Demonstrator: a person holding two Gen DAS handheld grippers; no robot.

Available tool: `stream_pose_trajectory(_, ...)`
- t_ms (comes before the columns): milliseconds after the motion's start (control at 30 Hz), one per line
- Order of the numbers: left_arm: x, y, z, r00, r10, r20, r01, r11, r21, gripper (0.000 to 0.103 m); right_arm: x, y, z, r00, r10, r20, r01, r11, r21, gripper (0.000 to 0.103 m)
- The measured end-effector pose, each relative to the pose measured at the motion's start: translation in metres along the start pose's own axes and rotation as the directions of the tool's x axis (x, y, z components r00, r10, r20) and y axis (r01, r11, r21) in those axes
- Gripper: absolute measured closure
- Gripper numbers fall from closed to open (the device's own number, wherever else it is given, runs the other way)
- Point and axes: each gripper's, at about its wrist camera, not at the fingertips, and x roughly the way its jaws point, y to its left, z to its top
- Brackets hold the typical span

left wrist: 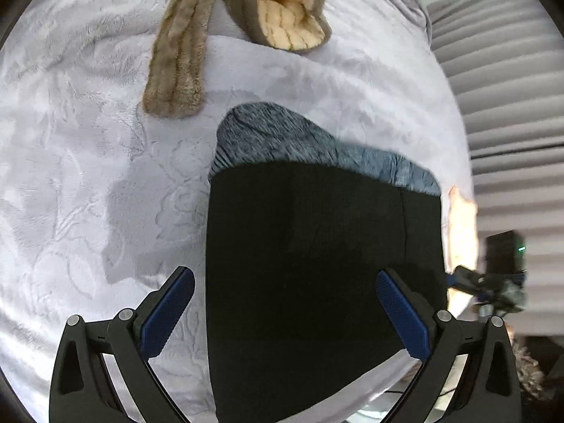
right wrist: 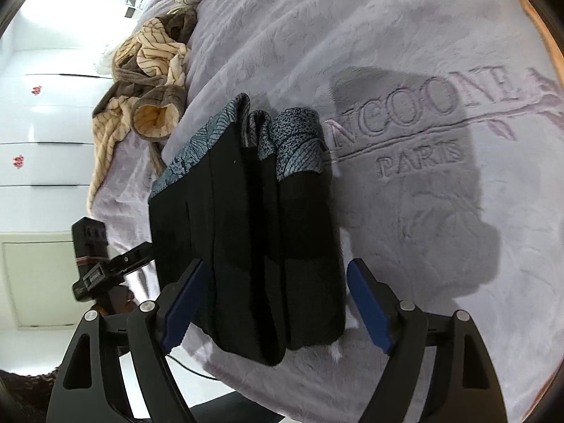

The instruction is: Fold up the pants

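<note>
The black pants (left wrist: 317, 264) with a blue-grey patterned waistband (left wrist: 282, 137) lie folded in a compact stack on the lilac plush bedspread (left wrist: 88, 176). My left gripper (left wrist: 285, 299) is open and hovers above the stack's near part, holding nothing. In the right wrist view the pants (right wrist: 253, 246) show as several stacked layers with the patterned band (right wrist: 296, 141) at the far end. My right gripper (right wrist: 275, 296) is open, its fingers astride the near end of the stack, not closed on it. The other gripper (right wrist: 102, 268) shows at the left of that view.
A brown and cream striped fleece garment (left wrist: 282, 10) lies bunched at the far side of the bed; it also shows in the right wrist view (right wrist: 141, 84). The bedspread carries embossed lettering (right wrist: 423, 134). The bed's edge and a white wardrobe (right wrist: 46, 123) are on the left.
</note>
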Motion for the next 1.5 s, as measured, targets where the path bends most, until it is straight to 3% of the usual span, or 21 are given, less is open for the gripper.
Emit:
stream_pose_trajectory(100,0.009,0.008,0.002,0.999,-0.028,-0.018,0.028,1.0,0.0,0.0,0.011,-0.01,0.008,0.996,0.073,-0.052,-0.073,0.997,0.004,0.019)
stream_pose_trajectory(300,0.035,-0.011,0.001,0.998,0.031,-0.062,-0.026,0.996,0.086,0.0,0.037,-0.02,0.024,0.981,0.168,-0.095,-0.167,0.986,0.023,0.019)
stream_pose_trajectory(433,0.043,-0.02,0.003,0.998,0.055,-0.031,-0.051,0.993,0.107,0.002,0.05,-0.02,0.031,0.982,0.157,-0.11,-0.154,0.988,0.03,0.019)
stream_pose_trajectory(467,0.041,-0.022,0.003,0.998,0.058,-0.01,-0.056,0.993,0.104,0.011,0.052,-0.02,0.032,0.984,0.14,-0.108,-0.135,0.99,0.049,0.02)
stream_pose_trajectory(567,0.031,-0.033,0.001,0.997,0.066,0.026,-0.069,0.99,0.12,0.025,0.047,-0.016,0.03,0.988,0.122,-0.09,-0.116,0.991,0.067,0.038)
stream_pose_trajectory(700,0.015,-0.049,-0.005,0.997,0.064,0.051,-0.072,0.986,0.153,0.031,0.036,-0.01,0.022,0.983,0.172,-0.067,-0.168,0.983,0.07,0.053)
stream_pose_trajectory(933,-0.026,-0.055,-0.024,0.997,0.039,0.06,-0.048,0.984,0.17,0.031,0.013,0.01,0.007,0.958,0.283,-0.036,-0.279,0.957,0.084,0.056)
stream_pose_trajectory(1233,-0.06,-0.048,-0.05,0.998,0.056,0.043,-0.061,0.992,0.11,0.031,0.014,0.034,-0.032,0.942,0.323,-0.086,-0.314,0.943,0.109,0.056)
stream_pose_trajectory(1333,-0.053,-0.052,-0.056,0.997,0.06,0.039,-0.064,0.993,0.097,0.031,0.017,0.031,-0.045,0.943,0.321,-0.091,-0.309,0.943,0.123,0.056)
stream_pose_trajectory(1400,-0.046,-0.048,-0.058,0.993,0.112,0.044,-0.116,0.988,0.103,0.031,0.024,0.026,-0.05,0.951,0.296,-0.091,-0.282,0.949,0.141,0.056)
stream_pose_trajectory(1500,-0.03,-0.038,-0.061,0.967,0.238,0.089,-0.248,0.959,0.136,0.031,0.042,0.02,-0.053,0.984,0.141,-0.108,-0.128,0.985,0.117,0.056)
